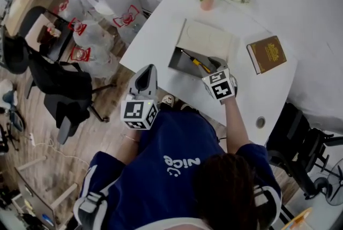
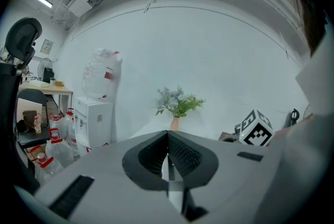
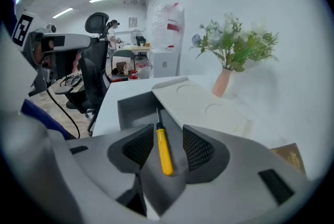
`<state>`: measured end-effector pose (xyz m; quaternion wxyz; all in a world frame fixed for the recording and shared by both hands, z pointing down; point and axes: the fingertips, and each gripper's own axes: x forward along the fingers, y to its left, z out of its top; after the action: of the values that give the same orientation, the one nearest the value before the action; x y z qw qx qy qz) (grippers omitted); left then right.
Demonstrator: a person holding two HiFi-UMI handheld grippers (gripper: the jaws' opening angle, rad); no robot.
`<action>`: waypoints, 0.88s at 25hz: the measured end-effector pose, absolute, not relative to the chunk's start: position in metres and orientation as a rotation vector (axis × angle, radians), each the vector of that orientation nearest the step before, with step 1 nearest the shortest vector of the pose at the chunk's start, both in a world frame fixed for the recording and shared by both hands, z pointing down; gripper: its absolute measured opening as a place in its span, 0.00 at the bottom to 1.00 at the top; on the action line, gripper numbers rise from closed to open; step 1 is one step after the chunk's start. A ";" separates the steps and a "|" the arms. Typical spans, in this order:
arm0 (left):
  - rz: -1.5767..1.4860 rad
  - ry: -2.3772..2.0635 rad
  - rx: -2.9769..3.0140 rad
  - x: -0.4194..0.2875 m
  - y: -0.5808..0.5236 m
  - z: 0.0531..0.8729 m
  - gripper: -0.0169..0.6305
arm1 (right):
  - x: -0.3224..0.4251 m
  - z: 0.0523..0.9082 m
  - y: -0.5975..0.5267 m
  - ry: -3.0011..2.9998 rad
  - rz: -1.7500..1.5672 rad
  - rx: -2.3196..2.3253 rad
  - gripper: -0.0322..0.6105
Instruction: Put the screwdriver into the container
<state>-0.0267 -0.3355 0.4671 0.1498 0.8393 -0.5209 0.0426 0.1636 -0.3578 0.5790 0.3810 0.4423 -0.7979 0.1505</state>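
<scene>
A screwdriver (image 1: 196, 62) with a yellow handle lies in the open grey container (image 1: 179, 60) on the white table (image 1: 155, 25). The container's pale lid (image 1: 208, 39) is folded back behind it. My right gripper (image 1: 215, 64) hovers at the container's near right edge. In the right gripper view the screwdriver (image 3: 164, 150) lies between the spread jaws, with a gap to each pad. The right gripper (image 3: 162, 139) is open, and the container (image 3: 130, 110) lies just beyond it. My left gripper (image 1: 148, 71) is off the table's near left edge, and its pads (image 2: 180, 152) meet on nothing.
A brown book (image 1: 266, 53) lies at the right of the table, and a pink vase of flowers (image 1: 208, 1) stands at the back. A cable hole (image 1: 260, 122) is near the front right. Office chairs (image 1: 64, 95) and water bottles (image 1: 86, 36) stand on the floor to the left.
</scene>
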 end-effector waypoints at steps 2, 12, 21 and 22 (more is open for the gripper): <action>0.121 -1.466 2.438 -0.017 -0.338 0.465 0.05 | 0.167 0.559 -0.355 -2.074 0.348 1.213 0.35; 0.073 -1.215 2.634 0.054 -0.339 0.437 0.05 | 0.204 0.472 -0.312 -2.166 0.301 1.670 0.35; 0.032 -1.007 2.766 0.105 -0.332 0.417 0.05 | 0.245 0.435 -0.263 -2.047 0.263 2.004 0.34; 0.035 -0.993 2.780 0.109 -0.331 0.416 0.05 | 0.248 0.434 -0.259 -2.033 0.260 2.025 0.34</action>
<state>0.1089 -0.3307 0.4160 0.0944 0.9374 -0.3350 0.0117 0.2475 -0.2593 0.4342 0.1300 0.6969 -0.6996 0.0895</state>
